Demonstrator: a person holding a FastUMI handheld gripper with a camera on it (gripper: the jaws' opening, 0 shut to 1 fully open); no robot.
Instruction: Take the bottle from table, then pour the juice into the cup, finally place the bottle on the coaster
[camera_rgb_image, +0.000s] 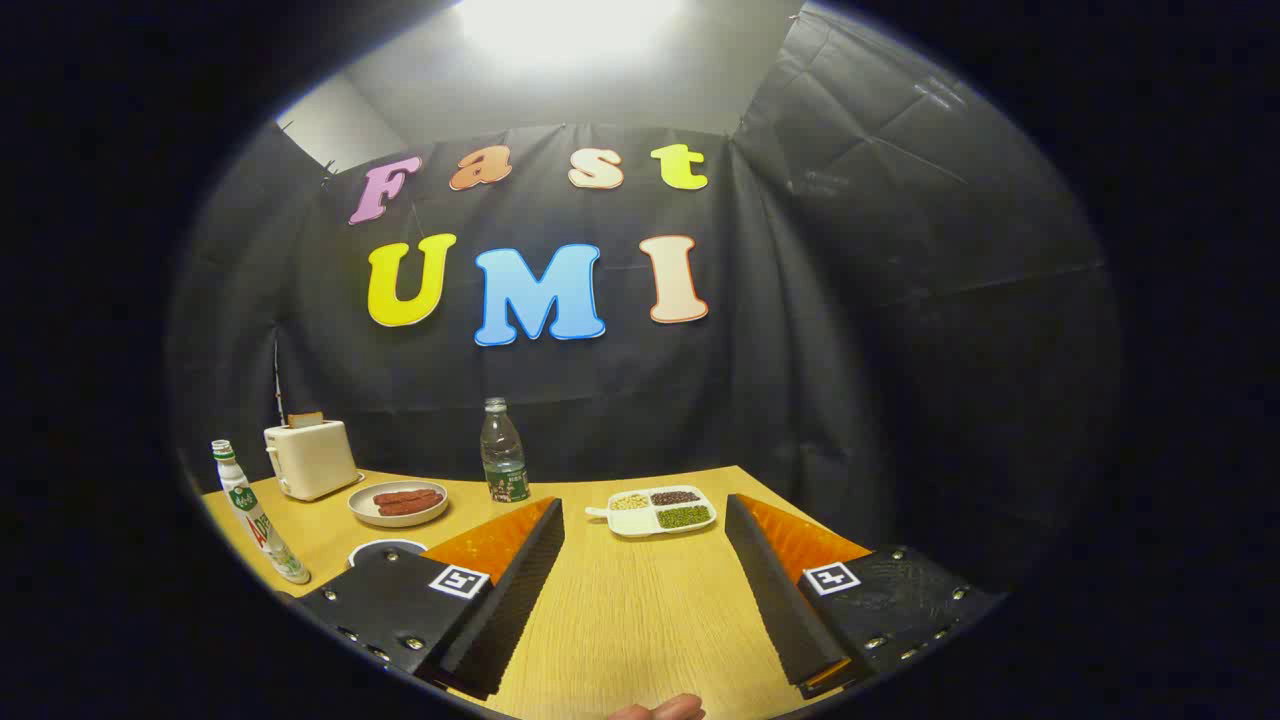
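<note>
My tool (645, 560) hangs spread and empty over the surface (630, 620). Two bottles stand ahead: I might grab the clear bottle (503, 452) instead of the white bottle (255, 515), or clip the plate (398, 503).

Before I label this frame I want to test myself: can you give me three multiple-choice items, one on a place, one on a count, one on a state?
1. Where does the clear bottle stand?
A. between the fingers
B. beyond the left finger, by the booth's wall
C. on the divided tray

2. How many compartments has the divided tray?
A. two
B. three
C. five

3. How are the fingers of the gripper?
A. open on nothing
B. shut on the bottle
C. shut on the plate

Key: 1 B, it stands far back on the table; 2 B, three fillings show; 3 A, bare tabletop lies between them.
</note>
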